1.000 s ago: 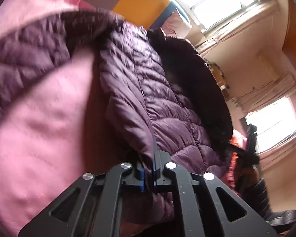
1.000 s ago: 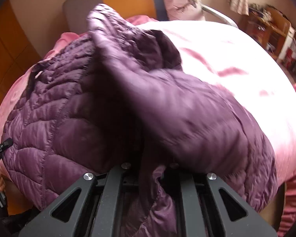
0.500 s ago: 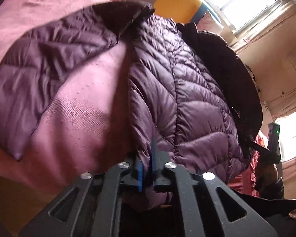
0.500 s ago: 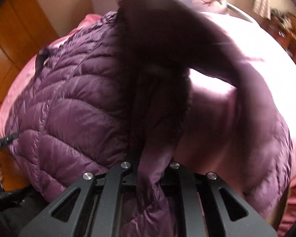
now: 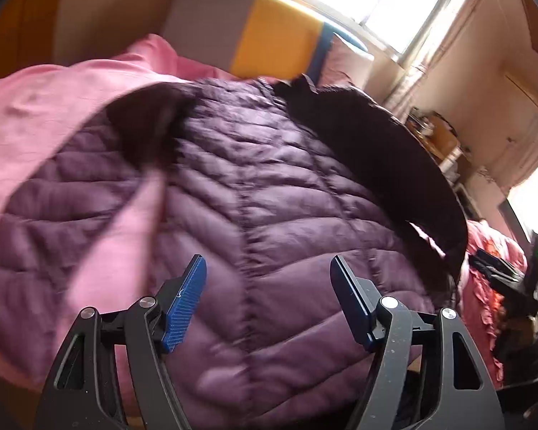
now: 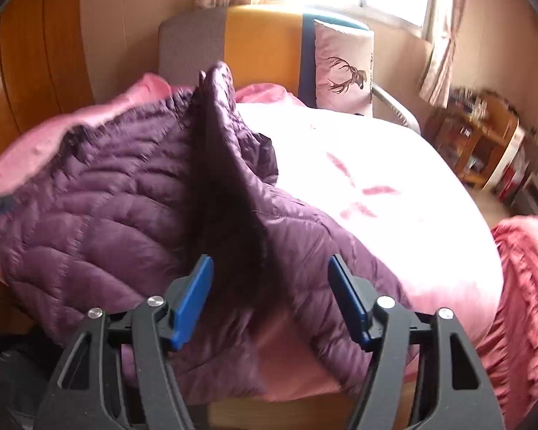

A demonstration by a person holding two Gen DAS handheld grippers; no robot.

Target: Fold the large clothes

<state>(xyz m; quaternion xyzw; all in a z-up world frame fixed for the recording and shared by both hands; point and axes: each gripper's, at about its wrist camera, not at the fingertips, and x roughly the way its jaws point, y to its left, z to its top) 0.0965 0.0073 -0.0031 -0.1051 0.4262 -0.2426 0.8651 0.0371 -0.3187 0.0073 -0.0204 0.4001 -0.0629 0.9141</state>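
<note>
A purple quilted down jacket lies on the pink bed. In the left wrist view my left gripper is open and empty just above its lower part. A dark flap runs along its right edge. In the right wrist view the jacket lies at the bed's left, with one part standing up in a ridge and falling. My right gripper is open and empty, close in front of that ridge.
A grey, yellow and blue headboard and a deer-print pillow stand at the bed's far end. A red ruffled cloth hangs at the right. Wooden shelves stand by the far wall. A wooden wardrobe is on the left.
Both grippers have opened and let go of the jacket. The jacket has dropped onto the bed, and both grippers have drawn back from it.
</note>
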